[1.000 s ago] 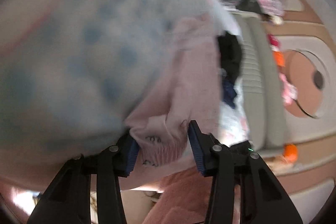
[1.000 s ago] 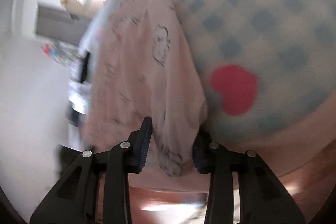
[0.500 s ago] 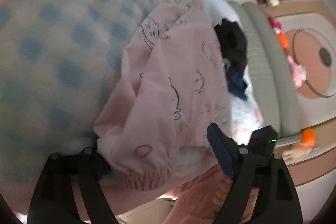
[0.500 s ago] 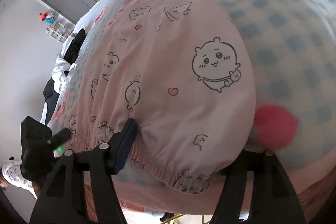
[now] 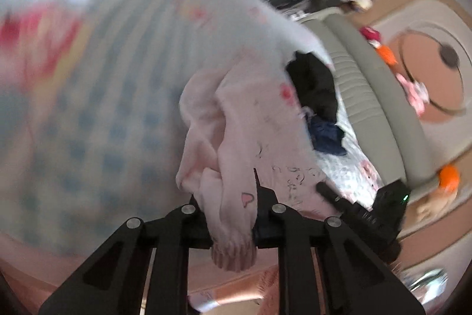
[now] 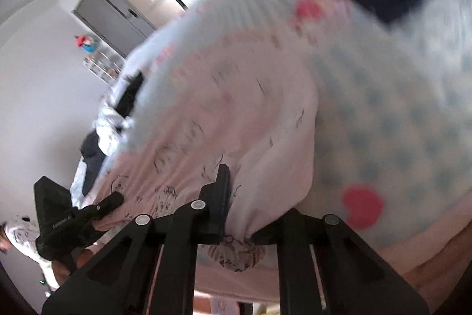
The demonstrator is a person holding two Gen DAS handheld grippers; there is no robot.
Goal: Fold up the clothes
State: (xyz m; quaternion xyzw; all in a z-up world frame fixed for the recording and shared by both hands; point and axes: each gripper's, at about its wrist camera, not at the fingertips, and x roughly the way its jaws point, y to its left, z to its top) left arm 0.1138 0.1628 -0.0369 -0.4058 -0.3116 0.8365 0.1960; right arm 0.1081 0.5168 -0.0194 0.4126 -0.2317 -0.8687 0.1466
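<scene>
in your left wrist view, the left gripper has just closed its jaws and now pinches a bunched fold of the pink garment, whose ribbed cuff hangs below the fingers. the garment trails away over a bed cover of blue checks on white, blurred here. beyond it lie a black garment and a navy one beside a grey padded headboard. the wall behind is peach and cream, with orange toys near the headboard.

in your right wrist view, the right gripper has also just closed its jaws, and they clamp the gathered hem of the same pink garment, which spreads over the checked cover next to a red heart print. your other gripper shows at lower left, holding the same garment. a white wall and a grey cabinet stand behind.
</scene>
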